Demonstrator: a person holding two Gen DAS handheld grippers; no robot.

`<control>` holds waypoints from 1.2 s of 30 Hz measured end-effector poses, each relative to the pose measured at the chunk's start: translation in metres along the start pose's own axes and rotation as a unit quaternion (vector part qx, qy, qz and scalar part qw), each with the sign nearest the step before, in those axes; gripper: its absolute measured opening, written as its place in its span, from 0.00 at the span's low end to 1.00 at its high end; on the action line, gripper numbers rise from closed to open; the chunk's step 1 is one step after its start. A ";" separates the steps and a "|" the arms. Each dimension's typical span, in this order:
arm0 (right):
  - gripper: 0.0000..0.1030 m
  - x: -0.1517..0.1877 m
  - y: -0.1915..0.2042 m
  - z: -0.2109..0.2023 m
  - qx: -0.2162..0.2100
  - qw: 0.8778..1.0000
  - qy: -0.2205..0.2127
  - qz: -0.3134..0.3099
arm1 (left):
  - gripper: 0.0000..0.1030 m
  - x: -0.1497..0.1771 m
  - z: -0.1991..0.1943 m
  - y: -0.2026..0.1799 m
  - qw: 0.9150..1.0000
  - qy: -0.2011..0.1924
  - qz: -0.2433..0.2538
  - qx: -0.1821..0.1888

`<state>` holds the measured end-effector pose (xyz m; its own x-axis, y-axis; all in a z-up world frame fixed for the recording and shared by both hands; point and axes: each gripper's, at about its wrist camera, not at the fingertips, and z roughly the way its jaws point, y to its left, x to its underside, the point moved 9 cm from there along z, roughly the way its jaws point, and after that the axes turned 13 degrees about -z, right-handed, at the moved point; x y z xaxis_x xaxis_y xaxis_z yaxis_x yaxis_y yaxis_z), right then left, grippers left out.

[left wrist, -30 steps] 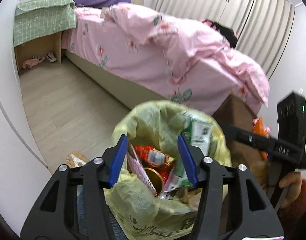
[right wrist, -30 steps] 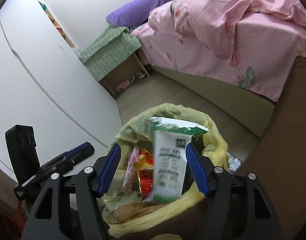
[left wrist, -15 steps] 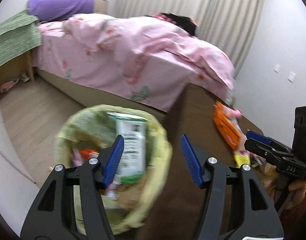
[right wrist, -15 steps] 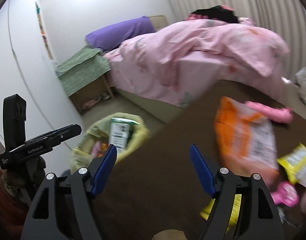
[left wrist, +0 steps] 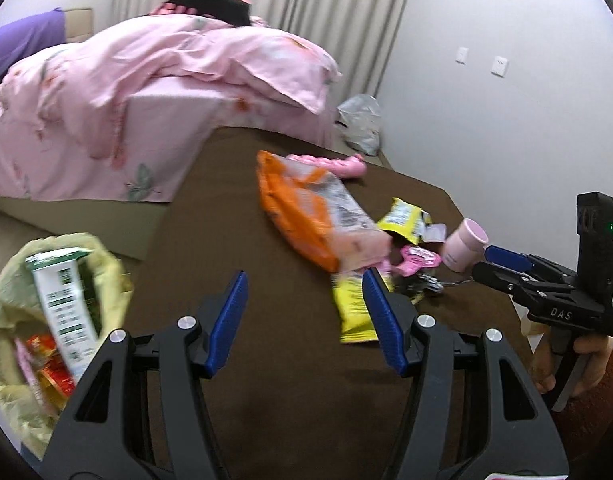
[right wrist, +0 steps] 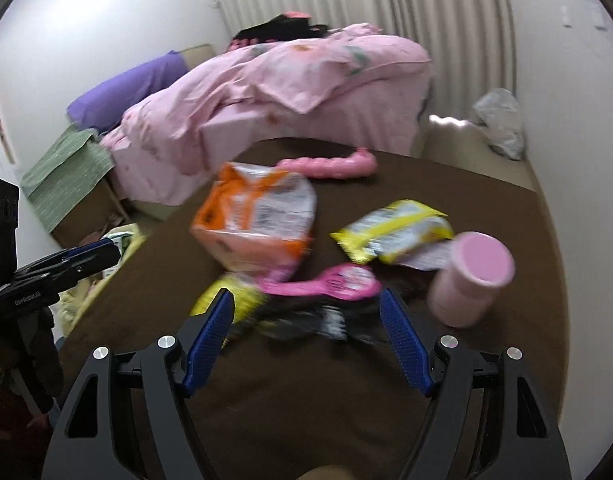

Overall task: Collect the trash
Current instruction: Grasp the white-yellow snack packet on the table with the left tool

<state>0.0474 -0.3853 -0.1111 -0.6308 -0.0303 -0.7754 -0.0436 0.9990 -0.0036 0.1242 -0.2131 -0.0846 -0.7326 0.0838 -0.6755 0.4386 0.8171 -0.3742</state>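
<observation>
L gripper [left wrist: 304,322] part open, empty | R gripper [right wrist: 306,340] wide, empty | we've swung off the bin [left wrist: 10,288], now lower left | wrappers: orange bag [left wrist: 302,216], yellow packet [right wrist: 394,236] mid-frame on brown table [left wrist: 234,248] | carton [left wrist: 62,300] binned, next grab due

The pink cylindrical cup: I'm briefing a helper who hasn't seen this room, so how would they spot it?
On the brown table at the foot of the pink bed, look at the litter pile's right end. The pink cylindrical cup stands tilted beside the yellow wrapper; it is the only rigid round container among flat packets.
</observation>
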 end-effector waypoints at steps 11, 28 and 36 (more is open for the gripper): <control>0.70 0.052 -0.071 -0.024 0.074 0.997 0.011 0.037 | 0.59 -0.011 0.079 -0.115 0.984 0.060 0.129 0.109; 0.70 0.099 -0.083 -0.038 0.072 0.995 0.037 0.055 | 0.29 -0.009 0.233 -0.167 0.963 0.208 0.169 0.012; 0.70 0.091 -0.064 -0.025 0.048 0.997 0.033 0.047 | 0.29 -0.022 0.127 -0.126 0.985 0.122 0.121 0.016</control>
<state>-0.0261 -0.4525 -0.1655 -0.6791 0.0643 -0.7313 0.0904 0.9959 0.0036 0.1514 -0.3904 -0.1029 -0.7061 0.4113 -0.5763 0.6291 0.7380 -0.2441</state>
